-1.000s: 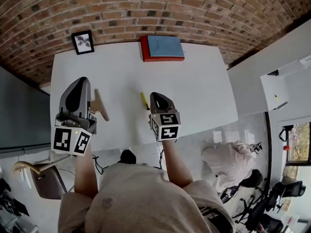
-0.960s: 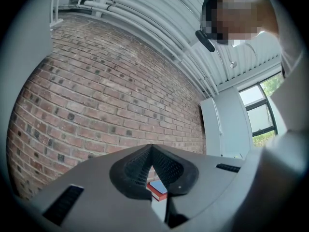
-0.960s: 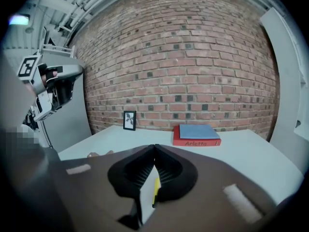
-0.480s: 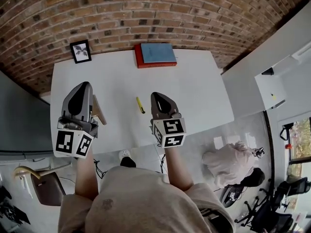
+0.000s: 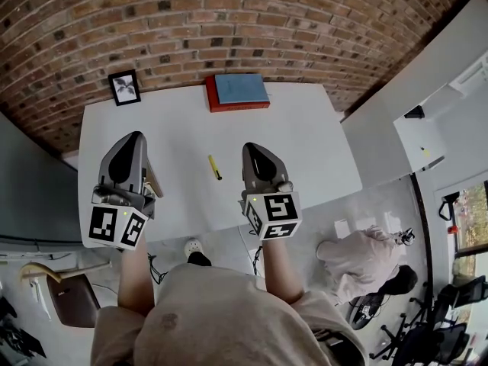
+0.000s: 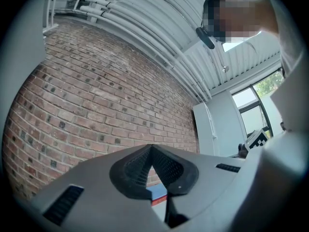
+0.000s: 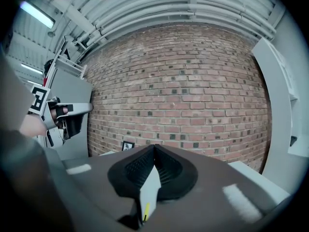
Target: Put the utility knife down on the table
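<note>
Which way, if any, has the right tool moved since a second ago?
Yes. In the head view the right tool has drawn off rightward from the utility knife, which lies on the white table.

The wall (image 5: 229, 21) is rough, matt brick with paler mortar joints. The table (image 5: 305, 136) has a smooth, matt white top. The knife (image 5: 215, 167) looks like yellow plastic, though it is too small to judge its finish. The left gripper (image 6: 152, 148) and right gripper (image 7: 154, 146) have smooth, matt grey plastic shells. Their pads (image 7: 169, 170) are black and finely ribbed, and look rubbery. The marker cubes (image 5: 274, 213) are matt, printed black on white. The book (image 5: 236, 91) has a red cover and a dull blue face. The floor (image 5: 320, 219) is pale and glossy. The shirt (image 5: 229, 319) is soft beige cloth. The ceiling (image 7: 169, 4) is ribbed sheet, pale grey.
</note>
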